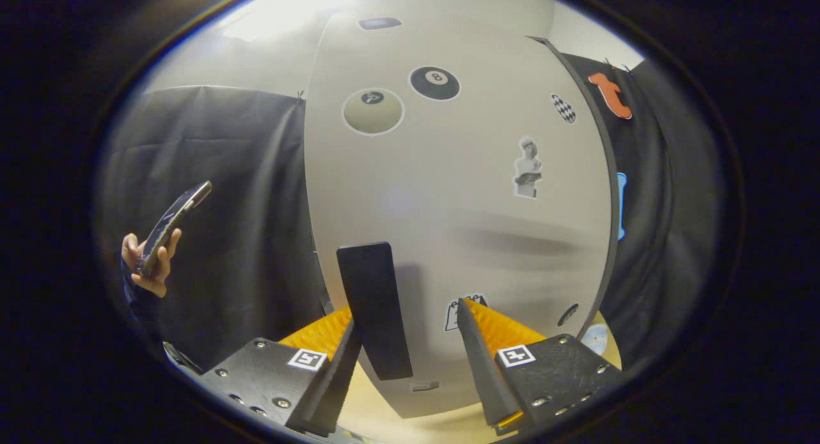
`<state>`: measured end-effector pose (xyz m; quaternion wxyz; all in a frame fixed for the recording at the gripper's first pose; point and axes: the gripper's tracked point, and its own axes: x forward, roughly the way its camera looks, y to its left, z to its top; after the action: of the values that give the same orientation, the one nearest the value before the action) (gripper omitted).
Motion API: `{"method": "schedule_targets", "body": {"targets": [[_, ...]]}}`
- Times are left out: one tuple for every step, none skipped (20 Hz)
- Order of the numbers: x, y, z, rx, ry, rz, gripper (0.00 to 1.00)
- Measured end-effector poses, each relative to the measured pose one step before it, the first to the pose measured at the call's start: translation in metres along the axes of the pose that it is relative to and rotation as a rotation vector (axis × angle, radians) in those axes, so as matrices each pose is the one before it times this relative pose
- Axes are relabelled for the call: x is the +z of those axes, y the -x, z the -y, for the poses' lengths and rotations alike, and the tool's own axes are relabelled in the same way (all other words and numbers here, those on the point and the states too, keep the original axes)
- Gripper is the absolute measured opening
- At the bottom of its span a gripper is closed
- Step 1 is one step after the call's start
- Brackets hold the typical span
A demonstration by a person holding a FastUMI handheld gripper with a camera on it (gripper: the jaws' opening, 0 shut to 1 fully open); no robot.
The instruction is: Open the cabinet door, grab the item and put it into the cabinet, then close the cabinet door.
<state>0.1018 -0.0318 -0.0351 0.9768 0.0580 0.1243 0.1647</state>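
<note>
The cabinet door (448, 194) stands right in front of me, a pale flat panel with several stickers, among them two billiard balls and a small statue. Its dark edge (610, 175) runs down the right side. A black upright bar handle (375, 309) is fixed low on the door. My gripper (405, 316) is open. The handle stands between the two fingers, close against the left fingertip (346, 332) and well apart from the right fingertip (464, 312). I cannot tell whether the left finger touches the handle.
A person's hand (150, 264) holds up a phone (173, 223) to the left of the cabinet, before the black cloth wall. A tan tabletop (378, 409) lies under the fingers. A small pale round thing (596, 338) sits by the door's lower right corner.
</note>
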Motion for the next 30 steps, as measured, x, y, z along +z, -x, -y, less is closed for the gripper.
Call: {"method": "schedule_targets", "body": {"targets": [[-0.00074, -0.00647, 0.00127, 0.00367, -0.00261, -0.00534, 0.84], [-0.00045, -0.00564, -0.00171, 0.00445, -0.00256, 0.00301, 0.87], [0.00006, -0.00582, -0.0007, 0.00189, -0.00237, -0.00022, 0.88], [-0.00012, -0.00783, -0.00057, 0.0008, -0.00099, 0.0026, 0.88], [-0.00028, -0.00805, -0.00092, 0.00136, -0.00271, 0.00069, 0.88], [-0.00178, -0.0096, -0.00515, 0.00096, -0.0075, -0.00273, 0.88], [-0.0014, -0.00869, -0.00217, -0.00135, -0.01086, -0.00618, 0.88], [-0.0005, 0.00103, 0.00325, -0.01507, -0.00293, 0.00695, 0.88], [0.00017, -0.00153, 0.00056, -0.01758, 0.01191, 0.0019, 0.88], [-0.00031, -0.00306, -0.00039, -0.0128, 0.01114, 0.00489, 0.89], [-0.00159, -0.00294, 0.00107, -0.0086, 0.00378, -0.00184, 0.89], [0.00078, -0.0006, -0.00039, -0.00371, -0.00507, 0.00264, 0.89], [0.00055, 0.00017, -0.00133, -0.00305, -0.00397, 0.00135, 0.89], [-0.00001, -0.00073, -0.00049, -0.00136, 0.00054, 0.0027, 0.89], [0.00019, -0.00106, 0.00045, -0.00183, -0.00004, 0.00143, 0.9], [0.00019, -0.00077, 0.00028, -0.00282, -0.00221, 0.00185, 0.9], [0.00024, -0.0008, -0.00003, -0.00131, -0.00212, 0.00024, 0.9], [-0.00004, -0.00147, -0.00027, -0.00029, -0.00439, 0.00001, 0.9], [-0.00034, -0.00114, -0.00053, 0.00098, -0.00371, -0.002, 0.9], [-0.00074, -0.00104, 0.00057, 0.00154, -0.00412, -0.00354, 0.9], [-0.00006, -0.00143, -0.00063, 0.00277, -0.00728, -0.00241, 0.9], [-0.00163, -0.00186, -0.00011, 0.00239, -0.00642, -0.005, 0.9], [-0.00014, -0.00038, -0.00046, 0.00216, -0.00567, -0.00176, 0.9], [-0.00039, -0.00067, 0.00022, 0.00143, -0.00344, -0.0013, 0.9], [-0.00003, -0.00053, -0.00035, 0.00288, -0.00376, -0.00233, 0.9], [-0.00039, -0.00048, -0.00019, 0.00208, -0.00514, -0.00264, 0.9], [0.00014, -0.00057, -0.00007, 0.00112, -0.00136, -0.00006, 0.9], [-0.00029, 0.00028, 0.0004, 0.00064, 0.0002, 0.00029, 0.9], [0.00008, -0.00058, -0.0001, 0.00007, -0.00003, -0.0005, 0.9], [0.00035, -0.00061, -0.00004, -0.00049, 0.001, 0.00088, 0.9]]}}
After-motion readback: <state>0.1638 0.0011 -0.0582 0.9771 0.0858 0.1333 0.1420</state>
